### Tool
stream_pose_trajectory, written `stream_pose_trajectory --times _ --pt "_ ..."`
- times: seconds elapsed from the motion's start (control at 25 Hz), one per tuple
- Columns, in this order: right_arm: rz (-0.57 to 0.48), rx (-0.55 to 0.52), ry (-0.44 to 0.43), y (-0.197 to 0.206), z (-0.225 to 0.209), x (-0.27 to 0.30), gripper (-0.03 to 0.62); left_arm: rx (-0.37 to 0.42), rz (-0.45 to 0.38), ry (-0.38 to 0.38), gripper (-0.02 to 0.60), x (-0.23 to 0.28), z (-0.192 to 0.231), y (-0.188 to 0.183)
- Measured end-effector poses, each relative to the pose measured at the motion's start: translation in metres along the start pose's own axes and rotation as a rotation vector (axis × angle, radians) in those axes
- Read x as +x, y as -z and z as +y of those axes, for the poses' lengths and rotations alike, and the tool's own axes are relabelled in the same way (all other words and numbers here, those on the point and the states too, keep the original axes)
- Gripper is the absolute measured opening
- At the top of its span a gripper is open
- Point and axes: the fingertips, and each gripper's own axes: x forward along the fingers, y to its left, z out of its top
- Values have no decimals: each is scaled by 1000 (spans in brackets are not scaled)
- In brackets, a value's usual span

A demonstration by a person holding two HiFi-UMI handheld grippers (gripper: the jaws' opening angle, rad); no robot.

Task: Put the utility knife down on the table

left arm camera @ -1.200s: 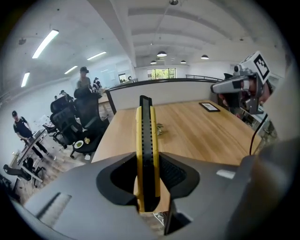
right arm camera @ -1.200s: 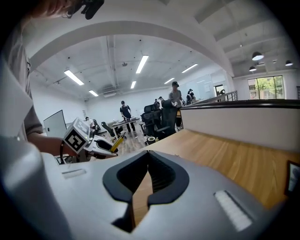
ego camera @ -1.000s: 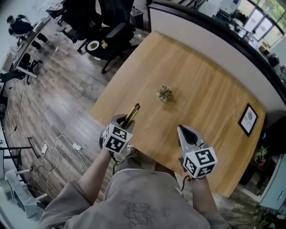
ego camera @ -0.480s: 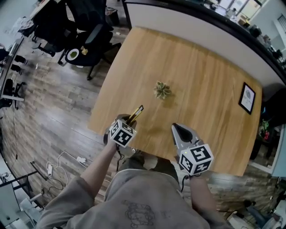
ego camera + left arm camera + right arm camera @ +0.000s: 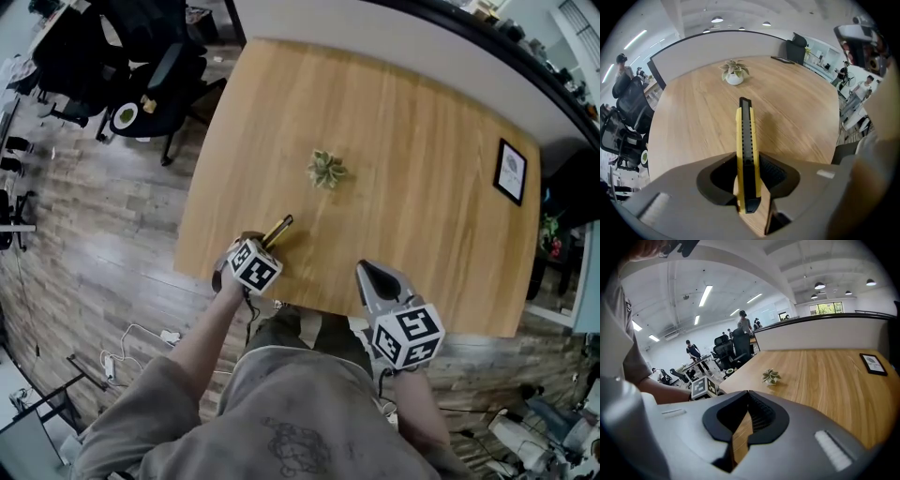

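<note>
Left gripper (image 5: 263, 246): clenched on the utility knife (image 5: 744, 140), both pads pressed against the sides of the yellow-and-black body near its butt end. The knife projects from the jaws toward 1 o'clock in the head view, over the near left part of the table (image 5: 422, 141), with its shadow on the wood just beside it. Whether the far end touches the wood cannot be told.

Right gripper (image 5: 366, 269): jaws drawn together at the tips, nothing between them, only wood showing through the slit. It sits at 4 o'clock from the left gripper, at the table's near edge.

Further out: a small potted plant (image 5: 327, 169) at 1 o'clock beyond the knife, well apart from it. A framed picture (image 5: 510, 172) lies near the table's right edge, at 2 o'clock. Black office chairs (image 5: 159, 75) stand off the table at 10 o'clock.
</note>
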Motion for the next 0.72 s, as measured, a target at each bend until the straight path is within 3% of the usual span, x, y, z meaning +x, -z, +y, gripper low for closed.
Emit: stream_pose_trajectory --times 0.32,0.72 --pt "51 3 -27 25 -5 -8 11 62 78 3 127 4 -4 -3" --pt "45 -8 -72 31 6 -5 11 95 113 -24 137 3 -2 -4"
